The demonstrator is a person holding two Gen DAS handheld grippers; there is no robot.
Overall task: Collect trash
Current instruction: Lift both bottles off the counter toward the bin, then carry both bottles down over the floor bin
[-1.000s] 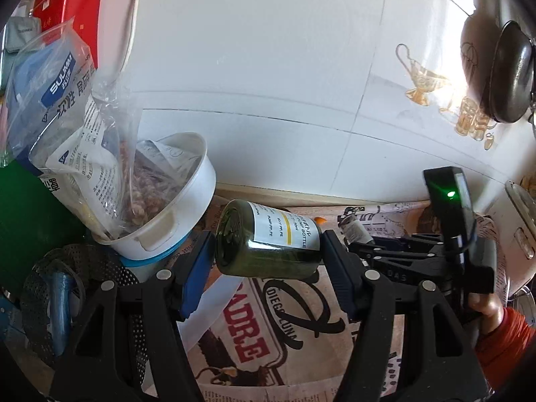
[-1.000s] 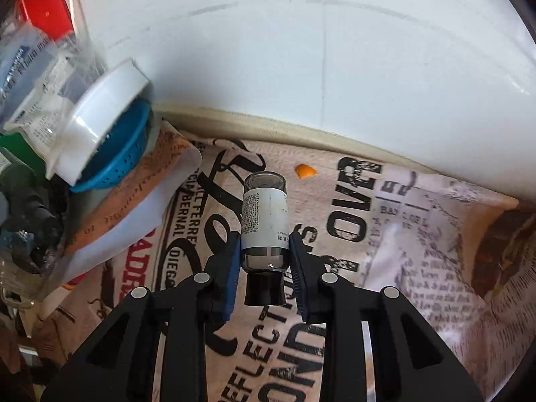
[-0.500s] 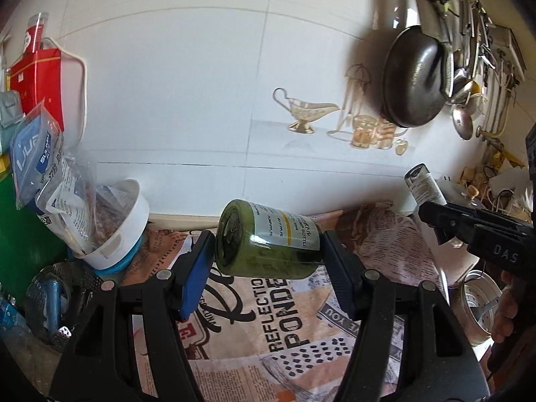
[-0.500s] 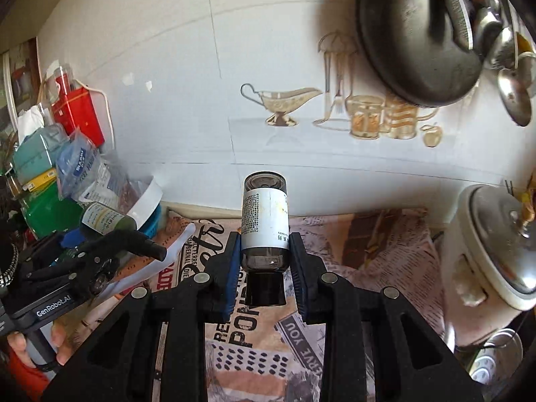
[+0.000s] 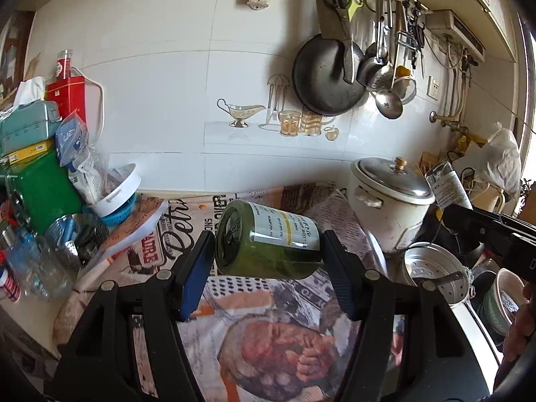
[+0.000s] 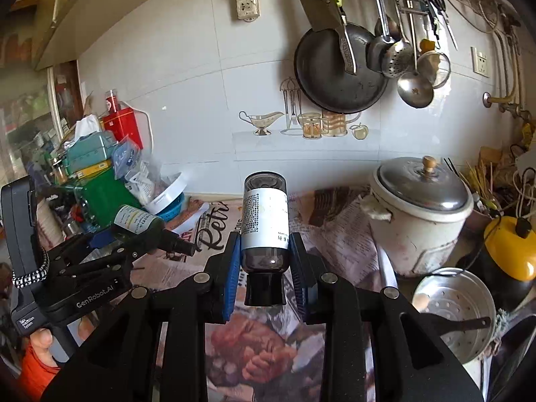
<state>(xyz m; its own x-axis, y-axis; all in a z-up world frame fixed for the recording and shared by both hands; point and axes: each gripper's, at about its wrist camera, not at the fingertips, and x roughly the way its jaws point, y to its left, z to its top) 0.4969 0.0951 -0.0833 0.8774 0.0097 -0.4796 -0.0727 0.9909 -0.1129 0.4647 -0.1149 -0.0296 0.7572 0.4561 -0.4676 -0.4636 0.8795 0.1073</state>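
My left gripper (image 5: pixel 268 254) is shut on a green glass bottle (image 5: pixel 268 241) with a white and yellow label, held sideways above the newspaper-covered counter (image 5: pixel 234 301). My right gripper (image 6: pixel 266 254) is shut on a dark bottle (image 6: pixel 265 221) with a white label and black cap, bottom pointing away. The right wrist view shows the left gripper (image 6: pixel 147 234) with the green bottle (image 6: pixel 134 222) at the left. The left wrist view shows the right gripper's dark bottle (image 5: pixel 447 186) at the far right.
A white rice cooker (image 6: pixel 418 214) stands at the right, a perforated steamer tray (image 6: pixel 459 305) in front of it. A white bowl on a blue colander (image 5: pixel 117 197), a green box (image 5: pixel 43 187) and packets crowd the left. A pan (image 5: pixel 328 77) and utensils hang on the wall.
Both grippers have pulled back and up from the counter, each still holding its bottle. The view has widened from the newspaper to the whole wall and counter.
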